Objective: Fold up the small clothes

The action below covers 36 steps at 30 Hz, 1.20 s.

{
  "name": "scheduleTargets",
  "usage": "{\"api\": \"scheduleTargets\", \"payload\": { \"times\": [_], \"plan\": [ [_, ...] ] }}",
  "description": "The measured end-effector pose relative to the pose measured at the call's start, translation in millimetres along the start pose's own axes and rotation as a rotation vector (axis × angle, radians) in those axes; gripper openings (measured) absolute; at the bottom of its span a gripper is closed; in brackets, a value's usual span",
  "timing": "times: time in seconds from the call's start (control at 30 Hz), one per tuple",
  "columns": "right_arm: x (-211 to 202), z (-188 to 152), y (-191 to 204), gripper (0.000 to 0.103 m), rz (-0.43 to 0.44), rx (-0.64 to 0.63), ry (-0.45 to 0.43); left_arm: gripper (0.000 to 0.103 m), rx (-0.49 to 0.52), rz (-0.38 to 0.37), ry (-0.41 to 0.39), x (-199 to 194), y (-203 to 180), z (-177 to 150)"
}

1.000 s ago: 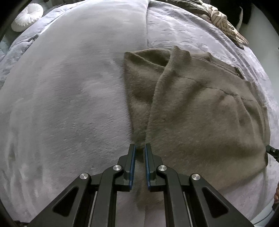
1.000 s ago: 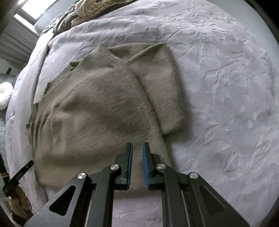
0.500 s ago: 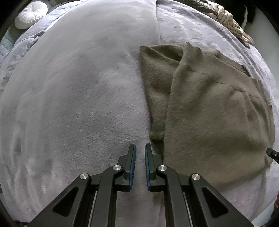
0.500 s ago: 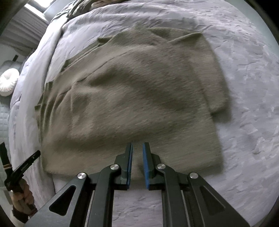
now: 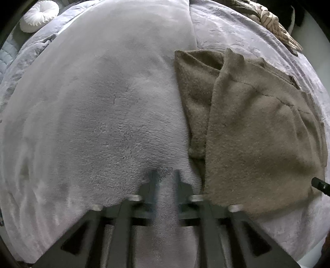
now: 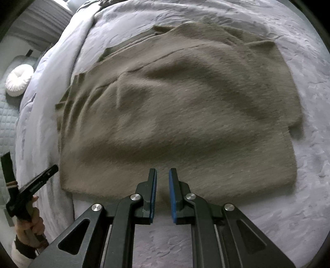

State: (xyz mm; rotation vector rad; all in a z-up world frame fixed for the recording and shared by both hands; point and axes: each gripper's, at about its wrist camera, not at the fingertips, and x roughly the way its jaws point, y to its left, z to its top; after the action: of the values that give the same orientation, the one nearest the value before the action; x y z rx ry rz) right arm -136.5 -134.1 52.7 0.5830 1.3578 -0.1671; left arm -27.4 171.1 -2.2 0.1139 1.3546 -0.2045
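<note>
A brown fuzzy sweater (image 5: 257, 134) lies flat on the bed with its sleeves folded in over the body. My left gripper (image 5: 166, 175) hangs over the grey plush blanket just left of the sweater's near corner. Its jaws are opening, blurred, with only blanket between them. In the right wrist view the sweater (image 6: 185, 103) fills the middle. My right gripper (image 6: 163, 172) points down over the middle of the near hem, shut to a narrow slit with nothing in it.
A grey plush blanket (image 5: 92, 113) covers the left of the bed and a lilac quilted cover (image 6: 309, 185) the right. A white round cushion (image 5: 38, 15) sits off the far left edge. A knitted throw (image 5: 274, 26) lies at the far right corner.
My left gripper slid left off the sweater's edge onto the blanket, and its jaws have spread. My right gripper moved left along the hem, from the folded sleeve to the middle.
</note>
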Motion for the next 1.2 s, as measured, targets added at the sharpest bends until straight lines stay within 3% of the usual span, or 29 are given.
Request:
{"api": "scheduleTargets", "payload": {
  "times": [0.03,0.13,0.17,0.27,0.37,0.73,1.03,1.1,1.2],
  "plan": [
    [4,2,4,0.013,0.0,-0.002,0.002,0.103,-0.006,0.011,0.0,-2,0,-1],
    [5,1,9,0.014,0.004,-0.009,0.008,0.102,0.007,0.054,-0.047,-11,3,-2],
    [6,1,10,0.018,0.005,-0.012,0.011,0.102,0.0,0.051,-0.047,-12,4,-2],
    [7,-3,15,0.054,0.003,-0.018,0.011,0.102,-0.026,0.062,-0.038,-12,10,-3],
    [5,-8,23,0.056,0.021,-0.036,0.006,0.102,-0.038,0.104,-0.045,-13,9,-3],
    [18,-23,46,0.068,0.143,-0.027,0.05,0.102,-0.059,0.107,-0.01,-3,17,2],
    [42,-36,54,0.071,0.372,0.089,0.122,0.102,-0.072,0.074,0.009,12,32,3],
    [52,-39,57,0.085,0.459,0.139,0.142,0.102,-0.076,0.048,0.007,14,42,10],
    [70,-45,65,0.089,0.605,0.233,0.168,0.102,-0.087,0.032,0.002,14,48,7]
  ]
}}
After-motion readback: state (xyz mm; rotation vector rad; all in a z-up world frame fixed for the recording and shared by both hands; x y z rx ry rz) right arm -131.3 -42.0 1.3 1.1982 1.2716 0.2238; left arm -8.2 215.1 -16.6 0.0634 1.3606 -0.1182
